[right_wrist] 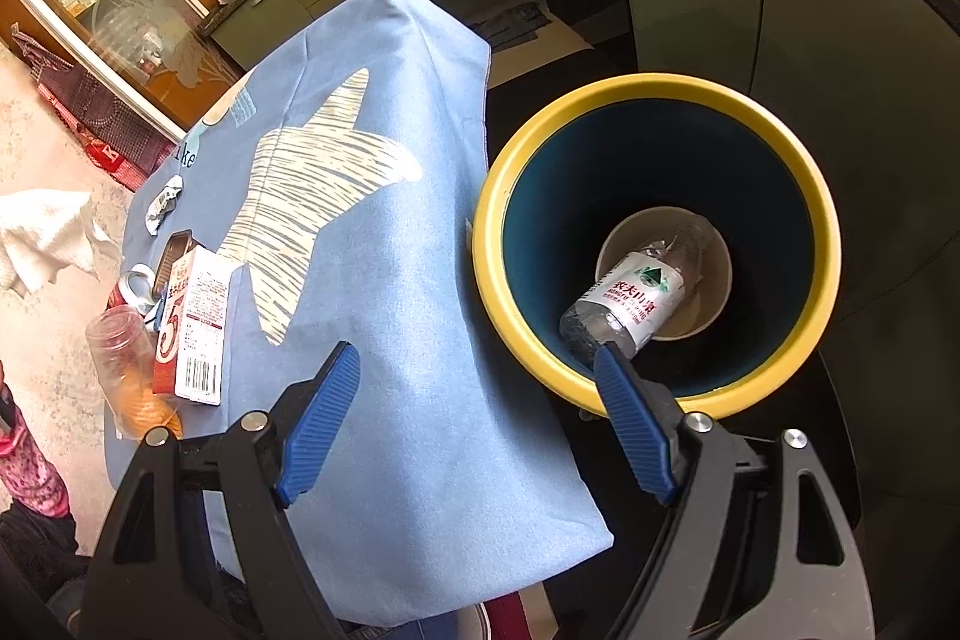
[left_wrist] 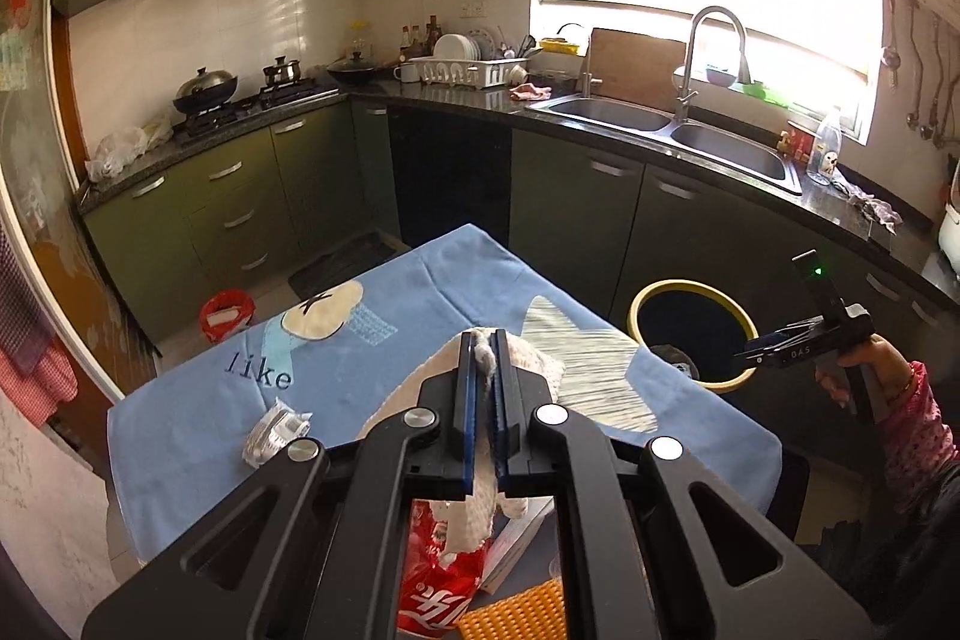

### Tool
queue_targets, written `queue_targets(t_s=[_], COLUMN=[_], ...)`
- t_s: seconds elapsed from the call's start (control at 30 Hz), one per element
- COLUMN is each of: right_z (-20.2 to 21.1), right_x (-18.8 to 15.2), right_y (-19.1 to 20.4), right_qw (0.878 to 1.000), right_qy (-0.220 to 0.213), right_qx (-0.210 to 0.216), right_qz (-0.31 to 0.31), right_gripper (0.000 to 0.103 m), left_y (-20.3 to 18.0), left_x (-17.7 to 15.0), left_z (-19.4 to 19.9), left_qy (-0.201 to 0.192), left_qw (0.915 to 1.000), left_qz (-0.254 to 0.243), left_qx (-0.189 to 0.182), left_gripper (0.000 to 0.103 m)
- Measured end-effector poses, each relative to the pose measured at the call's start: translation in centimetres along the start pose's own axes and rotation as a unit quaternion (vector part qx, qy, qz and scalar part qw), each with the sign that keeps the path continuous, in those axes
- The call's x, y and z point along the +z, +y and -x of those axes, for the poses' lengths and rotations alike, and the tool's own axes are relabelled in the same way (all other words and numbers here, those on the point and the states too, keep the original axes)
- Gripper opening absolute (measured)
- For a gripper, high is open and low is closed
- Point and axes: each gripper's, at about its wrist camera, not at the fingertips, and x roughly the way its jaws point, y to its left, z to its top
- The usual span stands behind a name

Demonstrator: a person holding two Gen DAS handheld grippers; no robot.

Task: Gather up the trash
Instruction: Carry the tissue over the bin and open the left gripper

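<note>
My left gripper (left_wrist: 486, 340) is shut on a white paper towel (left_wrist: 483, 511), held above the blue tablecloth (left_wrist: 372, 340); the towel also shows in the right wrist view (right_wrist: 42, 229). My right gripper (right_wrist: 474, 364) is open and empty, over the gap between table and bin; it also shows in the left wrist view (left_wrist: 774, 343). The yellow-rimmed trash bin (right_wrist: 654, 91) stands on the floor right of the table, holding a plastic water bottle (right_wrist: 630, 298) and a paper cup (right_wrist: 714, 280). On the table lie a red can (left_wrist: 438, 598), a carton (right_wrist: 201, 334), a clear plastic cup (right_wrist: 120, 346) and a crumpled wrapper (left_wrist: 273, 436).
Green kitchen cabinets (left_wrist: 576, 214) and a counter with a double sink (left_wrist: 672, 127) stand behind the table and bin. A stove with pots (left_wrist: 240, 100) is at the left. A red bucket (left_wrist: 228, 313) sits on the floor. An orange mesh piece (left_wrist: 516, 610) lies by the can.
</note>
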Motion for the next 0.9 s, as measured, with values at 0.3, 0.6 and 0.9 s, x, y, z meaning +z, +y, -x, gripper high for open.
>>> queue_targets(t_s=[0.3,0.6,0.9], right_z=[2.2,3.9,5.1], right_x=[-1.5,-4.0,-5.9], right_y=[-2.5,-8.3,-12.3], right_qw=[0.999,0.996,0.991], right_qy=[-0.028,-0.050,-0.063], right_qx=[-0.010,-0.014,-0.017], right_qz=[-0.019,-0.077,-0.118], right_gripper=[0.077,0.077,0.078], left_y=[-6.9,-16.0,-25.4], left_x=[4.8,8.2,9.4], left_z=[-3.8,-12.7,-22.9], left_qy=[0.012,0.052,0.094], left_qw=[0.9962,0.9836,0.9692], left_qz=[-0.060,-0.108,-0.156], left_qx=[-0.062,-0.135,-0.166], left_gripper=[0.005,0.005,0.005])
